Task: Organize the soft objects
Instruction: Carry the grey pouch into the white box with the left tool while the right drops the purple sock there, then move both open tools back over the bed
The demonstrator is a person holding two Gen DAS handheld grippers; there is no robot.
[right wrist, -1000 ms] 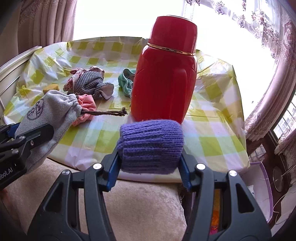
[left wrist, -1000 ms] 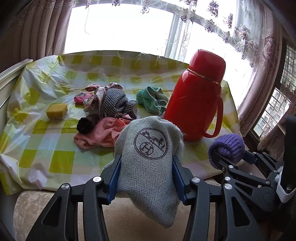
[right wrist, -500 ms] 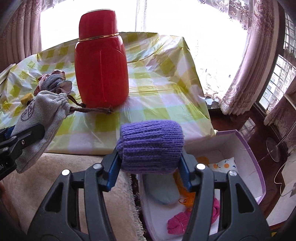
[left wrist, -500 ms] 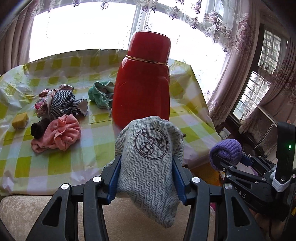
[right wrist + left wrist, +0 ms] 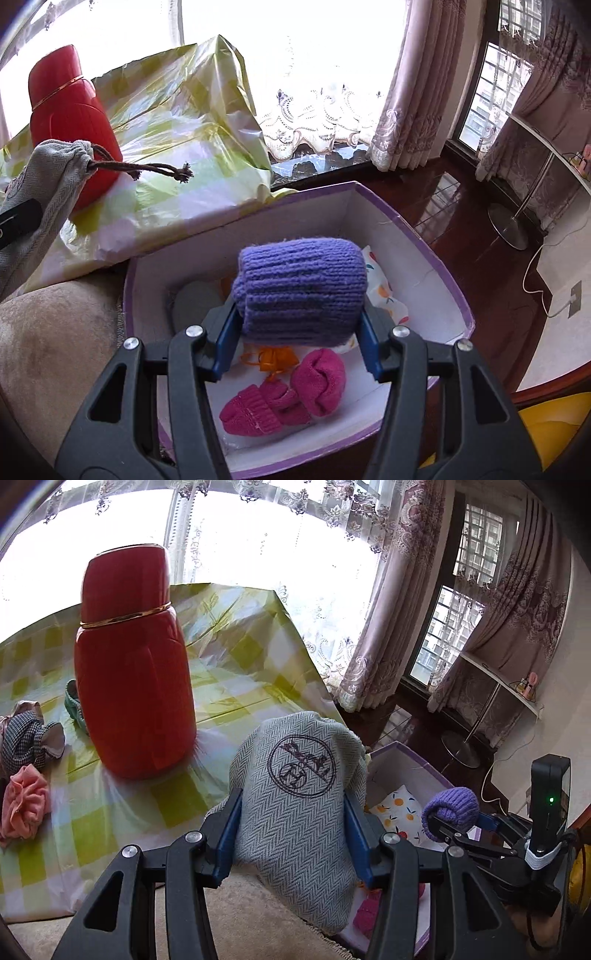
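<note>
My left gripper [image 5: 291,827] is shut on a grey herringbone drawstring pouch [image 5: 295,805] with a round dark logo. The pouch [image 5: 44,184] also shows at the left of the right wrist view, its brown cord trailing. My right gripper [image 5: 299,325] is shut on a rolled purple knit item [image 5: 301,291], held above an open purple-edged box [image 5: 376,206]. In the left wrist view the purple knit item [image 5: 450,808] and box [image 5: 402,757] lie to the right. Inside the box are pink knit pieces [image 5: 284,391], an orange item [image 5: 273,358], a grey item [image 5: 195,302] and a fruit-print pouch [image 5: 380,288].
A tall red thermos [image 5: 133,661] stands on the table with a yellow-checked plastic cloth [image 5: 236,664]. Checked, pink and green cloths [image 5: 26,738] lie at its left. A beige cushion [image 5: 48,343] sits beside the box. Dark wooden floor, curtains and a lamp base [image 5: 509,225] lie beyond.
Both grippers have swung right, away from the table and toward the box, each still holding its item. The box now lies under the right gripper; the thermos has slid left in both views.
</note>
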